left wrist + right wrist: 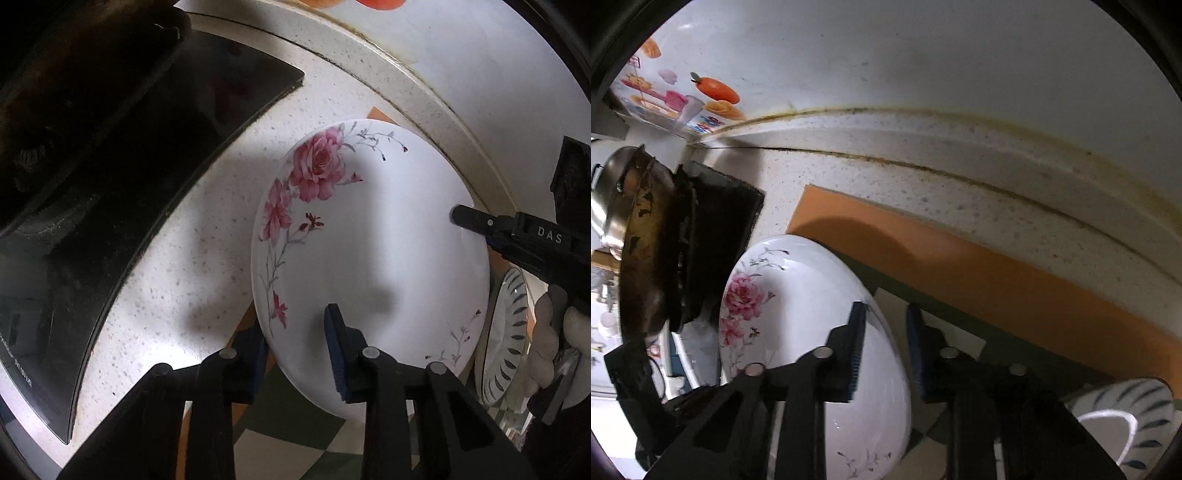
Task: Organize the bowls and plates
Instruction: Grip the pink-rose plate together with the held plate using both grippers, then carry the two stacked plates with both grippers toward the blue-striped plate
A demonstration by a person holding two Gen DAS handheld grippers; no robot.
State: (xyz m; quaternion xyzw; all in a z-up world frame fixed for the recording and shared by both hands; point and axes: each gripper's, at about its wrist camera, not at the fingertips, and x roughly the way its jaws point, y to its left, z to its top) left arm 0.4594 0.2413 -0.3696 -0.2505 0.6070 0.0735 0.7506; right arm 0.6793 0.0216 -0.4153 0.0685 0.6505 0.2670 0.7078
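A white plate with pink roses [373, 240] is tilted above the counter, held at two edges. My left gripper [297, 354] straddles its near rim, one pad under and one on its face, shut on it. My right gripper [884, 349] straddles the opposite rim; it also shows in the left wrist view [465, 218]. The plate also shows in the right wrist view [798, 295]. A white bowl with dark leaf strokes [506, 339] sits to the right, and also shows in the right wrist view [1134, 424].
A black glass cooktop [122, 206] fills the left, with a dark worn pan [653, 251] and a steel pot [609, 199] on it. An orange and green checked mat [979, 273] lies on the speckled counter [207, 229]. The white wall [923, 55] with stickers rises behind.
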